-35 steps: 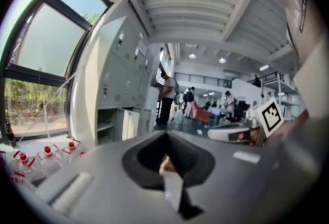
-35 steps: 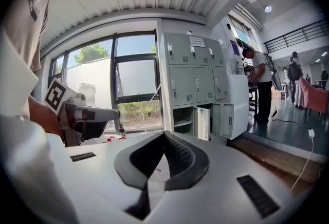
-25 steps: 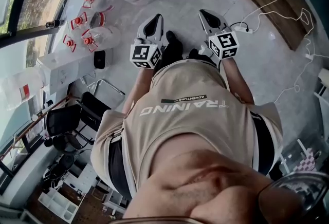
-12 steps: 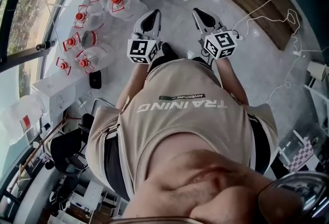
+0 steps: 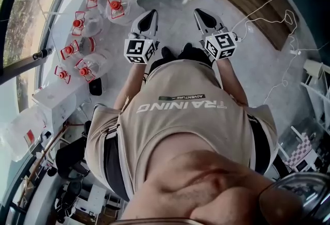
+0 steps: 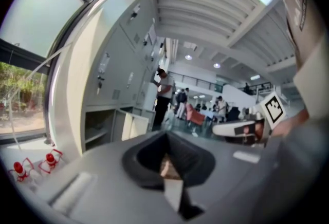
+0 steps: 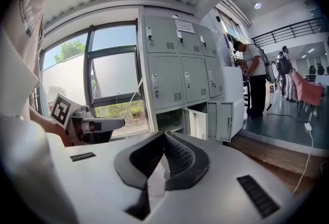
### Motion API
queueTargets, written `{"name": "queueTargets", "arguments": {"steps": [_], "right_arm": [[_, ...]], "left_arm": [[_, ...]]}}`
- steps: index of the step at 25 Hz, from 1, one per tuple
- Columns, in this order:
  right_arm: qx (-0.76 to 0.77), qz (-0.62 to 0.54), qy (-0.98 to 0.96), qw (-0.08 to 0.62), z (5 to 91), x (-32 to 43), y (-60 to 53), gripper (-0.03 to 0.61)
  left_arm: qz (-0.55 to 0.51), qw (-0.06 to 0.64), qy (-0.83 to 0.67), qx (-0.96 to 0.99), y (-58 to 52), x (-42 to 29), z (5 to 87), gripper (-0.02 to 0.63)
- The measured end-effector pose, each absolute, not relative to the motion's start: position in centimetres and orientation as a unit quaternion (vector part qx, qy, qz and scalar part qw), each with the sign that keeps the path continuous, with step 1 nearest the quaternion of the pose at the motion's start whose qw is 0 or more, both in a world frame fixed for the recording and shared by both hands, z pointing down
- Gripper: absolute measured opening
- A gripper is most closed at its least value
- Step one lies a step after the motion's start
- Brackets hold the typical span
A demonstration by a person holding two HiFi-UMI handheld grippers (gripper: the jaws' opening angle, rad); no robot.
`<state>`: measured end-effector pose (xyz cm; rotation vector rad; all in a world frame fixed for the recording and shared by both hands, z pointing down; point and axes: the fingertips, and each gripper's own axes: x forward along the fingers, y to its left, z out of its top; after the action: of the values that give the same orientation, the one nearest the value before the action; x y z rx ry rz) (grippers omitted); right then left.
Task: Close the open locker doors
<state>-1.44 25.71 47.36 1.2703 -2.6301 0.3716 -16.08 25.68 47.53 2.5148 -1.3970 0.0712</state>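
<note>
Both my claws are up in front of my chest. The left claw [image 5: 152, 13] has its jaws together on nothing, and so does the right claw [image 5: 199, 12]. Nothing of the task is done yet.

The tall bank of grey steel lockers [image 7: 180, 74] stands ahead of me, well apart from either claw. Its bottom row is the trouble: one pale grey open door [image 7: 198, 123] stands out from the bank, and a second open door [image 7: 229, 117] stands out just beside it on the right. Both doors are upright, long axis vertical, their faces turned into the room.

From my right claw the open doors lie ahead and a little to the right. From my left claw the bank lies off to the left, where I see an open door [image 6: 131, 126] low down. So I judge the right claw the better aimed, though I can't say which is nearer. I must walk in before pushing either door flat.

Clear plastic water bottles with red caps [image 5: 85, 28] stand on the floor at my left.
</note>
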Motion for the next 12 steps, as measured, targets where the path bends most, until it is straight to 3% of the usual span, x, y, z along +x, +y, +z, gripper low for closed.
{"name": "queueTargets", "arguments": {"steps": [12], "right_arm": [[0.385,0.133,-0.910,0.084,48.9,-1.7,15.6,0.015]], "left_arm": [[0.059,0.128,-0.513,0.847,17.7,-14.9,48.2,0.000]]}}
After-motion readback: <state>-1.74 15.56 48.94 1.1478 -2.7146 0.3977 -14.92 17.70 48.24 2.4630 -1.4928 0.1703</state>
